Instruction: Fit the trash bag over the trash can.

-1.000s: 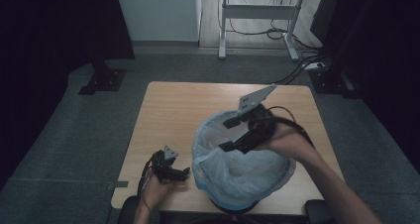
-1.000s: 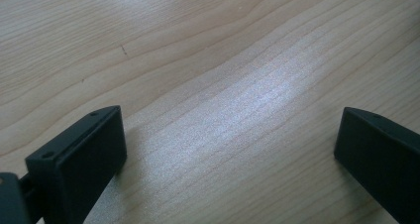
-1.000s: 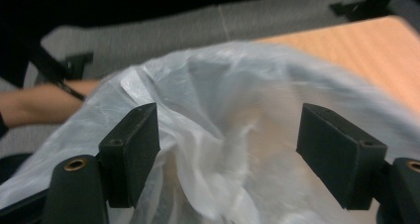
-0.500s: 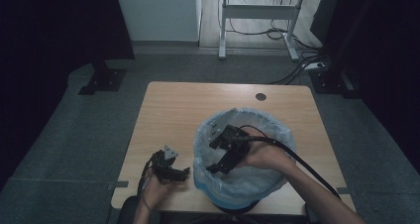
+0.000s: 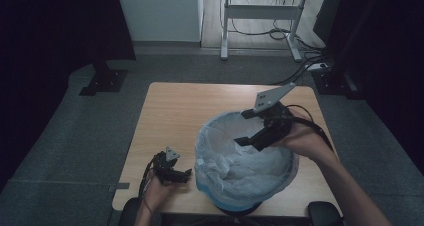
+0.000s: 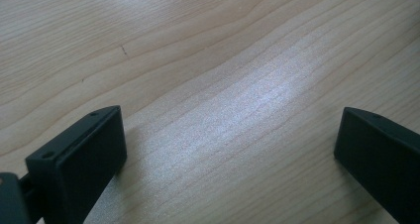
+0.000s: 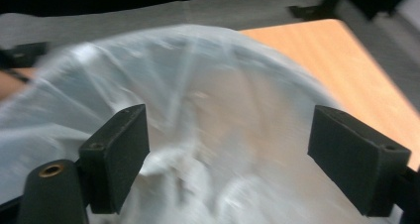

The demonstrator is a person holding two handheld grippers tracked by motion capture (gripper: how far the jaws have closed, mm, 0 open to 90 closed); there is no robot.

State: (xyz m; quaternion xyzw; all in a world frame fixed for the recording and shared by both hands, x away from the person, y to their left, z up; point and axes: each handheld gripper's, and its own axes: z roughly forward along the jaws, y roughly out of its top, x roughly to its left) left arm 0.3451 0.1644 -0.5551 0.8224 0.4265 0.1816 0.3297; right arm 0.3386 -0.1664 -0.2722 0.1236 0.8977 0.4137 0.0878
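We are lining a bin [image 5: 235, 206] with a pale plastic bag [image 5: 235, 161]; the bin stands at the near edge of the wooden table [image 5: 175, 111], toward the right, between our two hands.

Right gripper [image 5: 245, 128] hangs over the far right rim of the bag. In the right gripper view its jaws stand wide apart with nothing pinched, just blurred bag [image 7: 198, 110] film behind and below them. The jaws have just been opening, and no film sits between the pads.

Left gripper [image 5: 186, 175] rests low on the table just beside the bin's near left side, apart from the bag as far as we can tell. The left gripper view has both jaws spread, bare wood between them, nothing held.

Progress, as we judge it: the bag is inside the bin, its mouth open and draped around most of the rim, and the blue bin wall peeks out below at the front. The inside looks crumpled and puffed, not pushed down. So the bag is placed, mostly done.

Left to do, likely: tuck or pull the rim even where it sits loose on the near left, and press the film down into the bin. Whether the far edge is folded fully over the rim we cannot tell.
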